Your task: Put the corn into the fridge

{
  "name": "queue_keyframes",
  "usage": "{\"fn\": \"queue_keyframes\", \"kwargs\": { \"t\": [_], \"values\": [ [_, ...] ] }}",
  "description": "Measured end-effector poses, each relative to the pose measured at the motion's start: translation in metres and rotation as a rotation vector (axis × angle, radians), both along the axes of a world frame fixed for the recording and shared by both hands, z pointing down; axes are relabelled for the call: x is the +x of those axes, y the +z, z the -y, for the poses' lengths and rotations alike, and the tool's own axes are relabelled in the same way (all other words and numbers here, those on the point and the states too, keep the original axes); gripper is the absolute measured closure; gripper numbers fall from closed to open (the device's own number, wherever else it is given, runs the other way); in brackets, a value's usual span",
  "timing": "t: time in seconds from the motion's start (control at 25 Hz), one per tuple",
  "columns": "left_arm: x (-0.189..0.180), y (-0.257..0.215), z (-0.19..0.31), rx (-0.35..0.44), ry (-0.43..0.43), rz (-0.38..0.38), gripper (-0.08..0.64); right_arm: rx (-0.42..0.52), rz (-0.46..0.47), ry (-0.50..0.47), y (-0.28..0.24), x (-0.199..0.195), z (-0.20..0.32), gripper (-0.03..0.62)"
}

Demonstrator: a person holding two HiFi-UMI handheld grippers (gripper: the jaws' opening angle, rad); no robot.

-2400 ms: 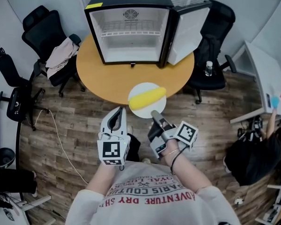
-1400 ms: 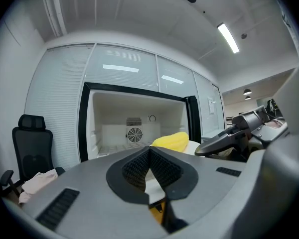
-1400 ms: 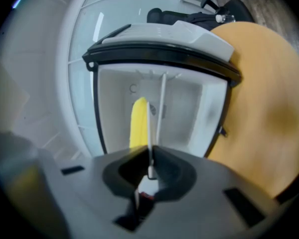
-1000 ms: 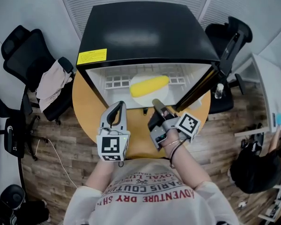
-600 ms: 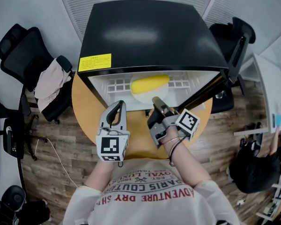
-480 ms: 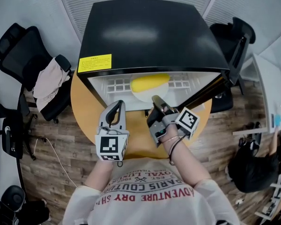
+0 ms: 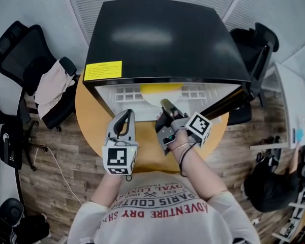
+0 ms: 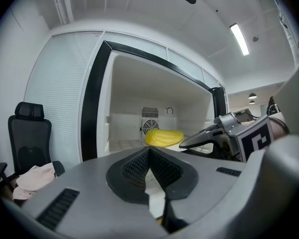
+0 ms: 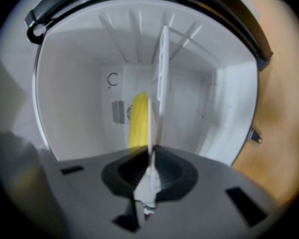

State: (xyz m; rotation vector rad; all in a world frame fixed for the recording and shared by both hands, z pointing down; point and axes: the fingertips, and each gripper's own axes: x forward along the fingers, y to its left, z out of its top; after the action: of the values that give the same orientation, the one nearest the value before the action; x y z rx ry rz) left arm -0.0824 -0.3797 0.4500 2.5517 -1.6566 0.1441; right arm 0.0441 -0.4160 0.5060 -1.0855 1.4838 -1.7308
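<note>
A yellow corn (image 7: 160, 88) lies on a white plate (image 7: 153, 98), partly hidden under the top of the black mini fridge (image 7: 162, 39). My right gripper (image 7: 164, 103) pinches the plate's near rim and reaches into the fridge's opening; its jaws are opening, with the rim still between them. In the right gripper view the plate (image 9: 162, 78) stands edge-on, the corn (image 9: 138, 117) beside it, and the gripper (image 9: 150, 156) is on the rim. My left gripper (image 7: 127, 115) hovers shut and empty in front of the fridge. In the left gripper view the corn (image 8: 163, 137) shows inside.
The fridge stands on a round wooden table (image 7: 90, 117); its door (image 7: 235, 101) hangs open to the right. A black office chair draped with clothes (image 7: 47, 85) is at the left, another chair (image 7: 258, 39) at the right. A white wire shelf (image 7: 124, 91) sits inside the fridge.
The plate with the corn has gone deeper into the fridge, so more of the corn is hidden under the fridge's top. The right gripper followed it inward. The left gripper stayed nearly still.
</note>
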Motion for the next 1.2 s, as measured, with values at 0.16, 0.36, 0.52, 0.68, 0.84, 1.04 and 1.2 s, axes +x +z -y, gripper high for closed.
{"fn": "queue_keyframes", "kwargs": {
  "t": [0.16, 0.36, 0.52, 0.68, 0.84, 1.04, 1.2],
  "values": [
    [0.0, 0.001, 0.001, -0.005, 0.001, 0.009, 0.535, 0.009, 0.005, 0.012, 0.001, -0.004, 0.005, 0.532],
    [0.001, 0.003, 0.002, -0.006, 0.004, 0.015, 0.535, 0.034, 0.017, 0.015, 0.001, -0.006, 0.005, 0.527],
    [0.003, 0.0, 0.001, 0.003, 0.007, 0.021, 0.535, 0.065, -0.035, 0.0, -0.003, -0.006, 0.004, 0.524],
    [0.004, -0.002, -0.001, 0.011, 0.007, 0.033, 0.535, 0.102, -0.056, -0.001, -0.012, -0.008, 0.004, 0.47],
    [0.004, -0.002, -0.007, 0.005, -0.002, 0.033, 0.535, 0.117, -0.006, -0.038, -0.016, -0.014, -0.008, 0.425],
    [0.013, -0.005, -0.021, -0.003, 0.009, 0.011, 0.535, 0.163, -0.019, -0.126, -0.018, -0.022, -0.039, 0.47],
    [0.023, -0.01, -0.034, -0.002, 0.019, 0.005, 0.535, 0.22, -0.17, -0.166, -0.022, -0.012, -0.062, 0.56]
  ]
}}
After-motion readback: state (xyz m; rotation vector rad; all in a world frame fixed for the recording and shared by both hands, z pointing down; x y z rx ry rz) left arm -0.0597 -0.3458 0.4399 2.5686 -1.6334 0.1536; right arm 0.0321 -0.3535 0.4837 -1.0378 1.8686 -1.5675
